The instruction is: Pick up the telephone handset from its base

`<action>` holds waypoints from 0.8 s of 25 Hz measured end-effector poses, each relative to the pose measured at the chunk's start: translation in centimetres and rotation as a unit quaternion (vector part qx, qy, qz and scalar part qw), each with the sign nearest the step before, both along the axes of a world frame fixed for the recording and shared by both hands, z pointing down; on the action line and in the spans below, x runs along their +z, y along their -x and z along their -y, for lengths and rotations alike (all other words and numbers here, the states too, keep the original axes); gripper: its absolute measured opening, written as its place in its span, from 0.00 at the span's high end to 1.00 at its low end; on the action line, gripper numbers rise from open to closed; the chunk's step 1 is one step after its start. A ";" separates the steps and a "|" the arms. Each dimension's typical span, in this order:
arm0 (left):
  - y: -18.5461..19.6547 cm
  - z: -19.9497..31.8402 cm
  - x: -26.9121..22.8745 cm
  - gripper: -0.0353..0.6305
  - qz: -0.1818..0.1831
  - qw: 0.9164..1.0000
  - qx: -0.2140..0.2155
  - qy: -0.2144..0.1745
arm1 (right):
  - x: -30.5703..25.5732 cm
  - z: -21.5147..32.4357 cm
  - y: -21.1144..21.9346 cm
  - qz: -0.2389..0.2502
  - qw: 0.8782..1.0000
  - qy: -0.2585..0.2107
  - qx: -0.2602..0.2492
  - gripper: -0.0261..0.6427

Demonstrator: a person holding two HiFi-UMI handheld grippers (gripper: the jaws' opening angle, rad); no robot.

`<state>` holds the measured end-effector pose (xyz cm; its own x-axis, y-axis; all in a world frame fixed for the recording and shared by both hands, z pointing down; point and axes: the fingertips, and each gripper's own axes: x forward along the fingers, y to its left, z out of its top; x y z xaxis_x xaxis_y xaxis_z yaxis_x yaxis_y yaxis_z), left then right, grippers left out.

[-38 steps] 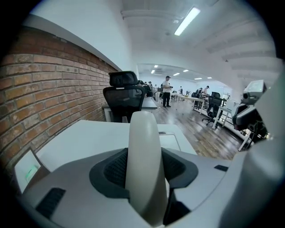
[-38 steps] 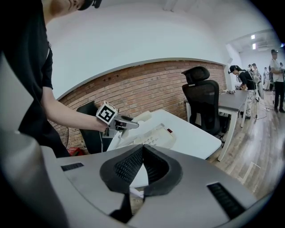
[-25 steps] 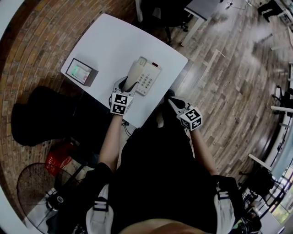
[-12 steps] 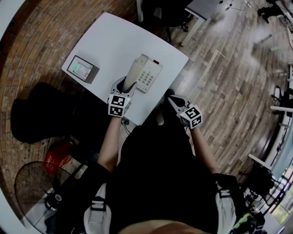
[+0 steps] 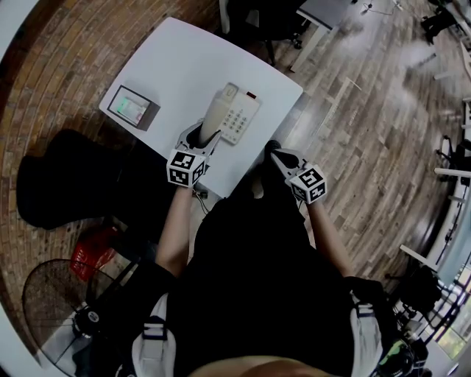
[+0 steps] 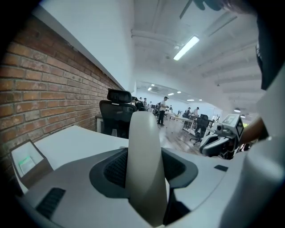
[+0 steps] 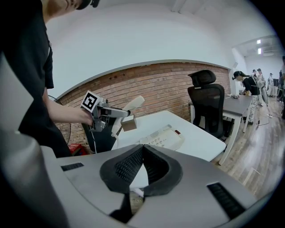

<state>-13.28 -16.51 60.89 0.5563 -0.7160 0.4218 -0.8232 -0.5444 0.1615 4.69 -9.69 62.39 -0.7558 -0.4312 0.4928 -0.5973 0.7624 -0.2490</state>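
Note:
The beige handset [image 5: 214,113] is tilted up off the white telephone base [image 5: 239,119], its far end still over the base's top. My left gripper [image 5: 202,135] is shut on the handset's near end; in the left gripper view the handset [image 6: 142,133] fills the gap between the pads. In the right gripper view the handset [image 7: 134,103] sticks up from the left gripper [image 7: 107,113], above the keypad base [image 7: 162,136]. My right gripper [image 5: 274,152] hangs off the table's near corner, shut and empty [image 7: 142,149].
The white table [image 5: 184,66] also bears a small box with a green screen [image 5: 131,108]. A black office chair [image 5: 257,18] stands at its far side. A red basket [image 5: 92,254] and a fan [image 5: 51,294] are on the brick floor at left.
My left gripper has risen a little and drawn back toward the person with the handset in it, rolling slightly. The right gripper has stayed where it was.

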 end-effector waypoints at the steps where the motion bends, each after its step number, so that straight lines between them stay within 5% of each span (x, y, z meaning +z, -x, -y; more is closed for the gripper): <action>1: -0.1 -0.1 -0.2 0.62 -0.016 1.000 0.006 0.001 | 0.0 0.0 0.1 -0.001 1.000 0.000 0.000 0.97; 11: -2.4 -1.5 -1.0 0.62 -0.118 0.990 0.071 0.024 | 0.2 0.4 -1.1 -0.002 1.000 -0.012 0.007 0.97; 20: -3.6 -2.1 -2.2 0.62 -0.209 0.971 0.109 0.041 | -1.1 1.2 -0.6 0.002 1.000 -0.021 0.002 0.97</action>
<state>-9.68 -14.36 58.70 0.8261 -0.5348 0.1775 -0.5425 -0.6696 0.5073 5.32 -10.89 61.30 -0.7557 -0.4547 0.4714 -0.6000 0.7692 -0.2200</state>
